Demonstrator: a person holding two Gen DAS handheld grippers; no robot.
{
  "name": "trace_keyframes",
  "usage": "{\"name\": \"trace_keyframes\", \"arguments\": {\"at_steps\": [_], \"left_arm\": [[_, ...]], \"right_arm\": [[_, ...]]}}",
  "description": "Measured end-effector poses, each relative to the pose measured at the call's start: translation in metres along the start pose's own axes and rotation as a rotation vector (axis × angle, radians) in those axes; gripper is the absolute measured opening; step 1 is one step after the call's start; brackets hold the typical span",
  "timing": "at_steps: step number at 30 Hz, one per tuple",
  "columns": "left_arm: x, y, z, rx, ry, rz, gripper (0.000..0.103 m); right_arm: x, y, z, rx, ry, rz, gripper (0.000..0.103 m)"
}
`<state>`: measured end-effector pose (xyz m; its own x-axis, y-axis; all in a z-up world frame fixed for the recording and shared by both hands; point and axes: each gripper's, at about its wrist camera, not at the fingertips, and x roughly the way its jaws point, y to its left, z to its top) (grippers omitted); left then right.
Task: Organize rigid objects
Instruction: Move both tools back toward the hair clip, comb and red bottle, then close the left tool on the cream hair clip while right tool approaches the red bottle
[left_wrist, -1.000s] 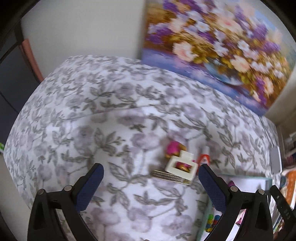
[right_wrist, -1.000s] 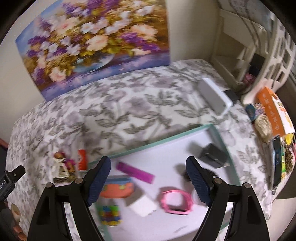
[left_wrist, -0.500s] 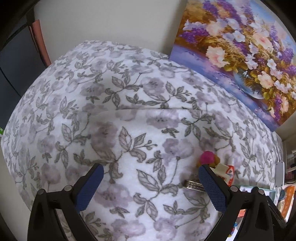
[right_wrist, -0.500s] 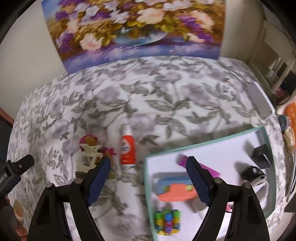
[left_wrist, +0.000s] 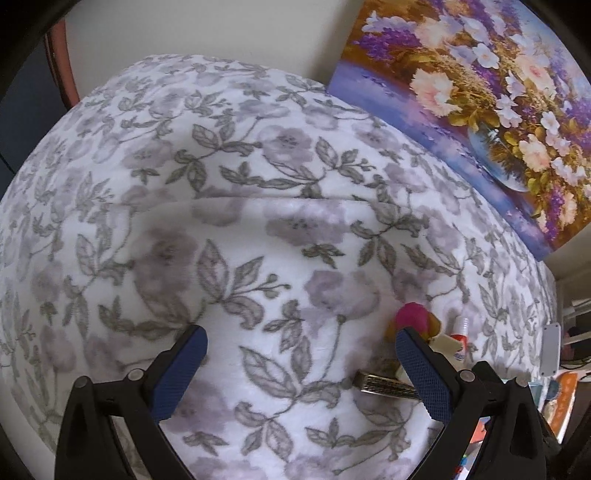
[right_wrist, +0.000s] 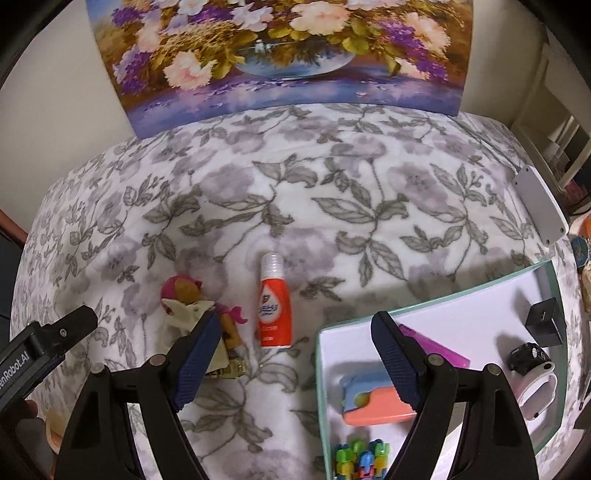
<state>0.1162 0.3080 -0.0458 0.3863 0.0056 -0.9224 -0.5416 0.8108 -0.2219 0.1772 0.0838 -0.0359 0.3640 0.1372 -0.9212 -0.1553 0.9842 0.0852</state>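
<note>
A red bottle (right_wrist: 274, 302) with a clear cap lies on the flower-patterned blanket (right_wrist: 332, 192), between a doll (right_wrist: 195, 314) and a teal-rimmed tray (right_wrist: 436, 306). Both the left gripper (left_wrist: 299, 373) and right gripper (right_wrist: 291, 356) gape wide, empty. A flower painting (right_wrist: 280, 48) leans behind.

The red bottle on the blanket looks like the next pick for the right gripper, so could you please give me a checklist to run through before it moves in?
1. Right gripper open and empty: ok.
2. Red bottle lying flat, clear on all sides: ok; the doll lies apart to its left.
3. Bottle lined up between the gripper's fingers: ok, roughly centred ahead.
4. Free floor in the tray for the bottle: ok, near its far side.
5. Left gripper clear of the path: ok, open, off to the left.
6. Bottle cap closed: cannot tell.
</note>
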Motion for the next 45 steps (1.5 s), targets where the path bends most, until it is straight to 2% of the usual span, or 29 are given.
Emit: {"name": "trace_keyframes", "arguments": {"at_steps": [7,27,37,42,45], "left_arm": [[0.001,-0.03,-0.008,0.061,0.007,-0.058,0.103],[0.023,-0.078,-0.028,0.169,0.061,-0.07,0.102],[0.031,-0.094,-0.038,0.222,0.08,-0.08,0.085],[0.034,-0.099,-0.04,0.236,0.084,-0.083,0.082],[0.037,-0.101,-0.04,0.243,0.087,-0.081,0.073]], "right_arm": [[-0.004,-0.023,0.003,0.049,0.002,-0.013,0.084],[-0.002,-0.067,0.009,0.138,0.014,-0.013,0.084],[-0.001,-0.068,0.008,0.138,0.02,-0.013,0.084],[0.001,-0.066,0.007,0.129,0.026,-0.013,0.084],[0.001,-0.065,0.007,0.128,0.027,-0.012,0.084]]}}
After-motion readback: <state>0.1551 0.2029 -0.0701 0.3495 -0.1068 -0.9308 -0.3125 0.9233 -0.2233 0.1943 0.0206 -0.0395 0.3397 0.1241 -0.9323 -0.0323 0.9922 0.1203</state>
